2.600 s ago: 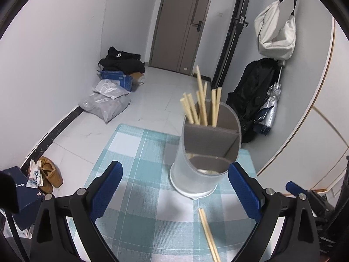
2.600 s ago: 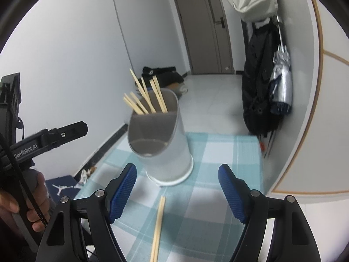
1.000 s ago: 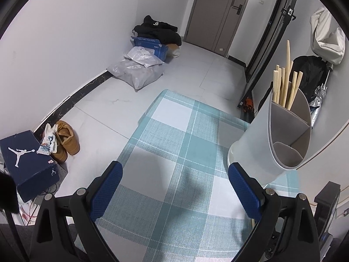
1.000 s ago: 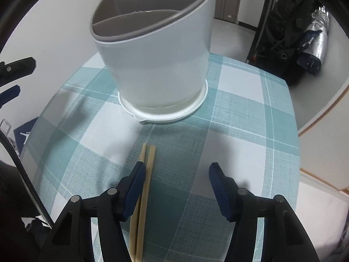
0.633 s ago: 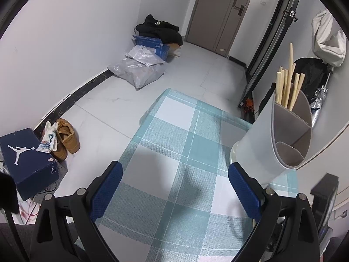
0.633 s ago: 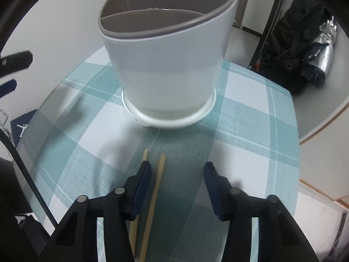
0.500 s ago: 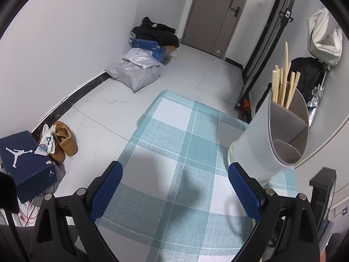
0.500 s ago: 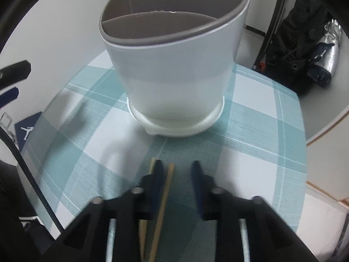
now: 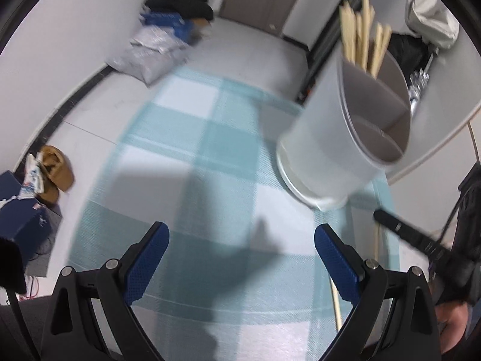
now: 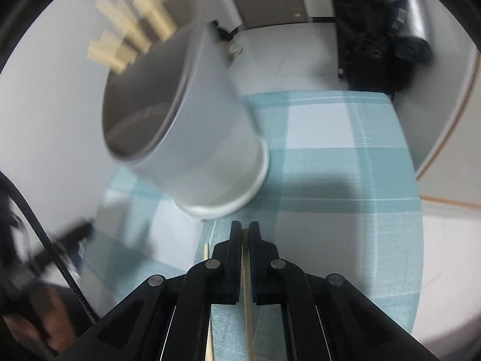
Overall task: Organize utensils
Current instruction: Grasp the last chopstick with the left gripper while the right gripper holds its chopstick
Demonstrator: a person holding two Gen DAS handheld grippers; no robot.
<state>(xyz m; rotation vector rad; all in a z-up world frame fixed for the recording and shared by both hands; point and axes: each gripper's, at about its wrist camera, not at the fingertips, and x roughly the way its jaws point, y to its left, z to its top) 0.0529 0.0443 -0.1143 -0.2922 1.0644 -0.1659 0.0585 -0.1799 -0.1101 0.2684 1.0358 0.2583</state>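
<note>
Pale wood, thin and stiff: the right hand-held gripper (image 10: 245, 231) pinches one chopstick (image 10: 247, 294) near its far end, just short of the white utensil holder (image 10: 192, 138); light and slick, it may pivot unless gripped nearer its middle. A second chopstick (image 10: 206, 252) lies beside it on the checked tabletop (image 10: 345, 180). The left hand-held gripper (image 9: 242, 249) is spread, empty. More chopsticks (image 9: 360, 39) stand in the holder's far compartment.

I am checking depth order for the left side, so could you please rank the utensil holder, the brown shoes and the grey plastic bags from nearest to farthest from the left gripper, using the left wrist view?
From the left gripper, jaws open:
1. Utensil holder, ahead to the right on the checked cloth.
2. Brown shoes, on the floor to the left.
3. Grey plastic bags, farther back by the left wall.
</note>
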